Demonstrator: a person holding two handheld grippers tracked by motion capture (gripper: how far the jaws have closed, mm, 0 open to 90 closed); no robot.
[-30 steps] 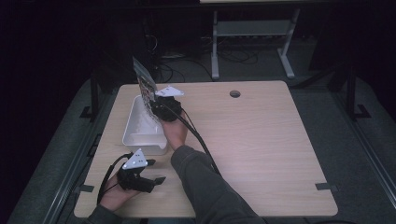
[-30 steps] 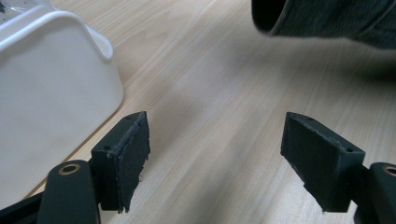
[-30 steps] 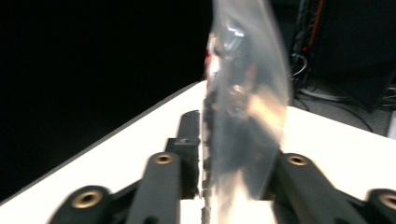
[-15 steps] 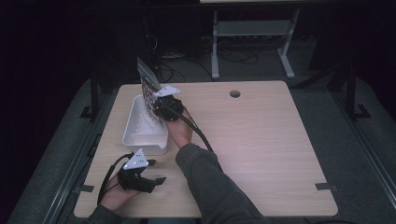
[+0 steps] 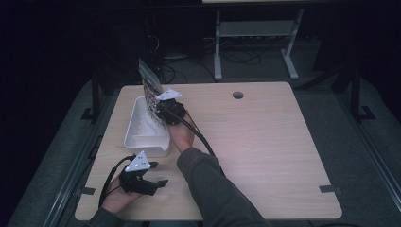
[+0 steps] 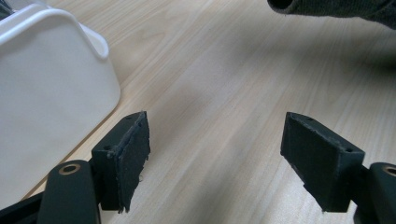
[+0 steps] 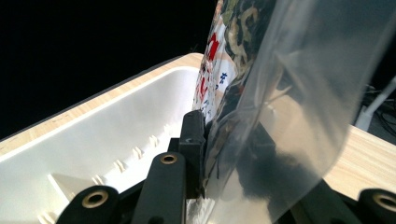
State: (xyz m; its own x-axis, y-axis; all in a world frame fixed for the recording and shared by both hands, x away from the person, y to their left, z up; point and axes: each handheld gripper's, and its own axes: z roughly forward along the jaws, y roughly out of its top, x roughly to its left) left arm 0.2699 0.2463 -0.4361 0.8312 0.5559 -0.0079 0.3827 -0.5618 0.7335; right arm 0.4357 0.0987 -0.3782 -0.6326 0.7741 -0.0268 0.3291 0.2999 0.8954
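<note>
Vs the earlier high views: right gripper (image 5: pixel 161 108) at the same spot over the bin's far end, hand not shifted; jaws have just been closing, bag (image 5: pixel 150 85) between them. Bag stands about as before, upright, leaning a bit toward the far left corner of the table (image 5: pixel 265 142). Left gripper (image 5: pixel 158 184) unchanged, parked at the near left corner.

Right hand (image 5: pixel 178 135): reaches forward from bottom centre, sleeve (image 5: pixel 213 194) angled up-left, wrist beside the bin's right wall, gripper pointing away from the person w/ grey plate on top, cable trailing back along the forearm. In right gripper view, left jaw pressed flat on the printed face of the bag (image 7: pixel 243 93); right jaw behind the clear film, seen dimly through it. Closed on the bag's lower part, gap narrow. Bag's bottom edge at or just above bin (image 7: pixel 93 149) interior; contact w/ bin floor hard to tell.

Left hand (image 5: pixel 118 198): low on the table edge, palm down, gripper lying near-level, aimed right across the table. In left gripper view jaws wide apart, nothing between, bare tabletop (image 6: pixel 224 93) ahead, bin wall (image 6: pixel 46 93) just to the left, not touching. Sleeve end (image 6: pixel 336 7) at top right.

Bin (image 5: pixel 142 137): white, rectangular, left part of table, long side running away from the person.
</note>
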